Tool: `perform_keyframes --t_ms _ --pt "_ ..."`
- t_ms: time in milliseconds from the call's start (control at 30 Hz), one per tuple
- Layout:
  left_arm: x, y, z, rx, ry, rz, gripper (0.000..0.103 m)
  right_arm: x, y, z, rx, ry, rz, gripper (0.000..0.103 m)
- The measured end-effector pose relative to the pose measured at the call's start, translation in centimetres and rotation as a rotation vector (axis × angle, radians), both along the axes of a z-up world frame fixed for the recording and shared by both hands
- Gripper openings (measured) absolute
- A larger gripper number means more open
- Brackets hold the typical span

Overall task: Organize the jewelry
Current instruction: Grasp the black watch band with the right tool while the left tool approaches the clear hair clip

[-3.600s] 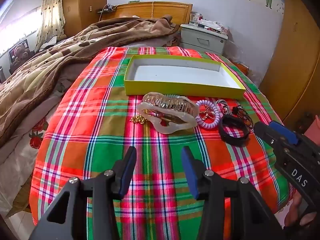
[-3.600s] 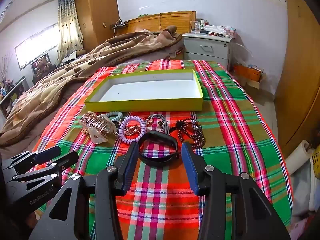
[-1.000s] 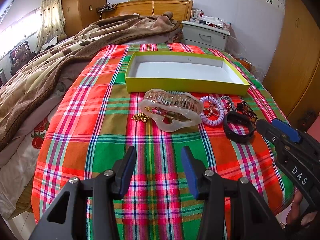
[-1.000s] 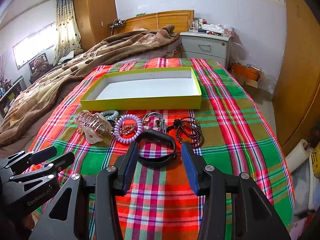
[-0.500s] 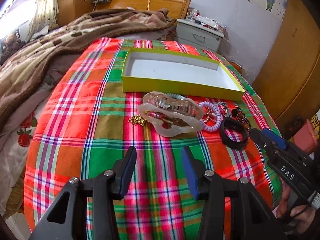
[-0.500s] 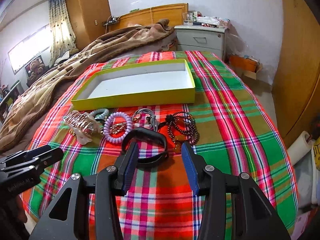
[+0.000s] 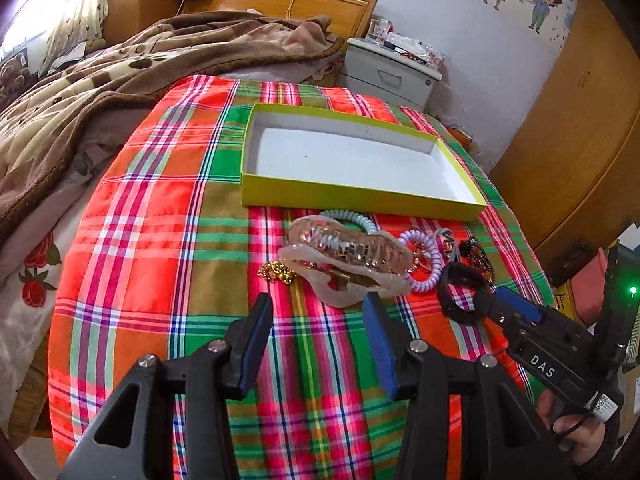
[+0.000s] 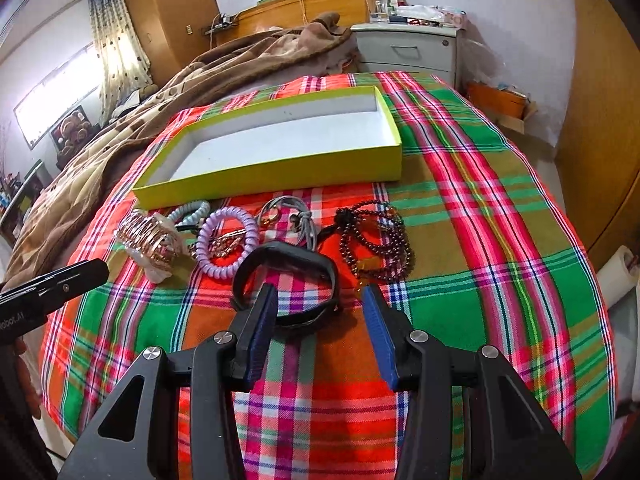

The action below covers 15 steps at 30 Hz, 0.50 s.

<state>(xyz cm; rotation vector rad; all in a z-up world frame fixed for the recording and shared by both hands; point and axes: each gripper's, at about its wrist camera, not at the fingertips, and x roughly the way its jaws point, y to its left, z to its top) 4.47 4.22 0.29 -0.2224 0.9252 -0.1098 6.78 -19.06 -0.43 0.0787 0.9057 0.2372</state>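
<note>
An empty yellow-green box [image 7: 360, 196] [image 8: 280, 168] with a white inside lies on the plaid cloth. In front of it lies a row of jewelry: a large clear hair claw [image 7: 344, 256] [image 8: 150, 242], a gold chain [image 7: 278, 271], a purple coil tie [image 7: 424, 256] [image 8: 228, 248], a teal coil tie [image 8: 192, 212], grey hair ties [image 8: 292, 216], a dark bead bracelet [image 8: 376, 244] and a black wristband [image 8: 288, 276] [image 7: 460, 292]. My left gripper [image 7: 318, 312] is open just short of the claw. My right gripper [image 8: 318, 312] is open with the wristband's near edge between its fingers.
The plaid cloth [image 8: 480, 240] covers a bed that drops off at the near and right edges. A brown blanket [image 7: 100, 92] is heaped at the left and back. A grey nightstand [image 8: 408, 52] stands behind the bed, and a wooden wardrobe [image 7: 580, 140] at the right.
Both grippers have moved forward and lower toward the jewelry. The right one now has the wristband's near edge between its fingers. Both stay open and nothing has been lifted.
</note>
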Motion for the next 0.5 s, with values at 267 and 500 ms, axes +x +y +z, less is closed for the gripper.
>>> perform_keyframes --t_ms 267,500 --pt "1.3 0.3 -0.5 -0.025 0.023 -0.002 0.048 1.0 0.3 -0.5 -0.026 0.022 0.014 0.027" --pt "2.0 0.6 -0.5 -0.08 0.025 0.004 0.048 1.4 0.8 -0.5 -0.058 0.021 0.03 0.017"
